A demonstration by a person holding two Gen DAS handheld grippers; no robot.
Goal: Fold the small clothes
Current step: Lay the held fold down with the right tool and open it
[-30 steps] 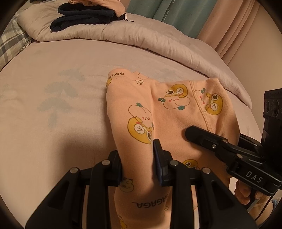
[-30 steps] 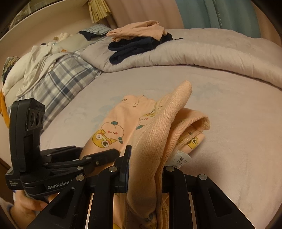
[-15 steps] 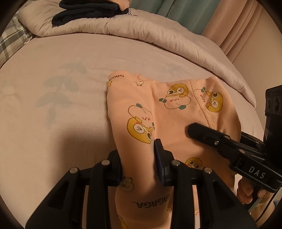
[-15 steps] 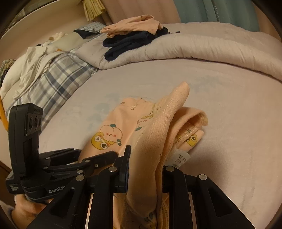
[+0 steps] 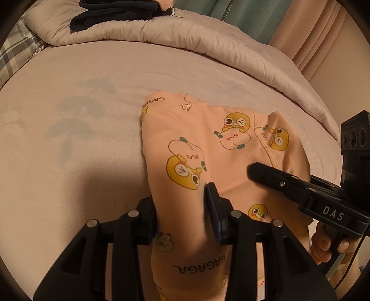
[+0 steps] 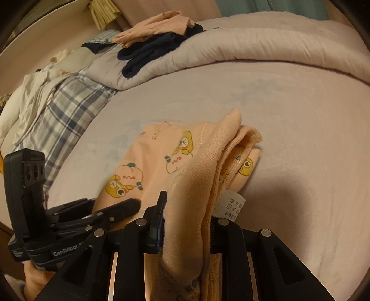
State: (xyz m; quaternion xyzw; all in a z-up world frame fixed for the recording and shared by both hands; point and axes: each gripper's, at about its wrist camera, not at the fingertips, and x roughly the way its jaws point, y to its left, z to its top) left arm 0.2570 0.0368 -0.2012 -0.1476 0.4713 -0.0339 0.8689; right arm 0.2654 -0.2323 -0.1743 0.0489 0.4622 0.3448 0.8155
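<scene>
Left wrist view: the left gripper (image 5: 182, 210) has its jaws clamped on a raised ridge of the peach printed garment (image 5: 208, 143), which runs from 6 o'clock up to centre frame and lies on the pale bedsheet (image 5: 81, 143). The far portion of the garment rests flat, its far edge reaching toward 12 o'clock. The right gripper (image 5: 272, 176) enters from 4 o'clock, its fingers laid over the cloth near the stitched seam. A bunched duvet (image 5: 208, 46) crosses from 11 to 2 o'clock, with a dark garment (image 5: 111, 14) heaped on it at 11 o'clock. Right wrist view: the right gripper (image 6: 185, 215) has its jaws pinched on a thick doubled edge of the garment (image 6: 198, 176), a care label (image 6: 231, 206) hanging just beside the right finger at 5 o'clock. The cloth already shows stacked layers at 3 o'clock of its centre. The left gripper (image 6: 115, 208) sits at 8 o'clock, closed on the neighbouring edge. A plaid cloth (image 6: 64, 108) lies at 9 o'clock, well apart. Assessment: the garment appears partly folded, with at least one fold laid; both near edges are held raised and not yet set down, so the present fold is judged incomplete, and the heaped clothes on the duvet may remain to be done
</scene>
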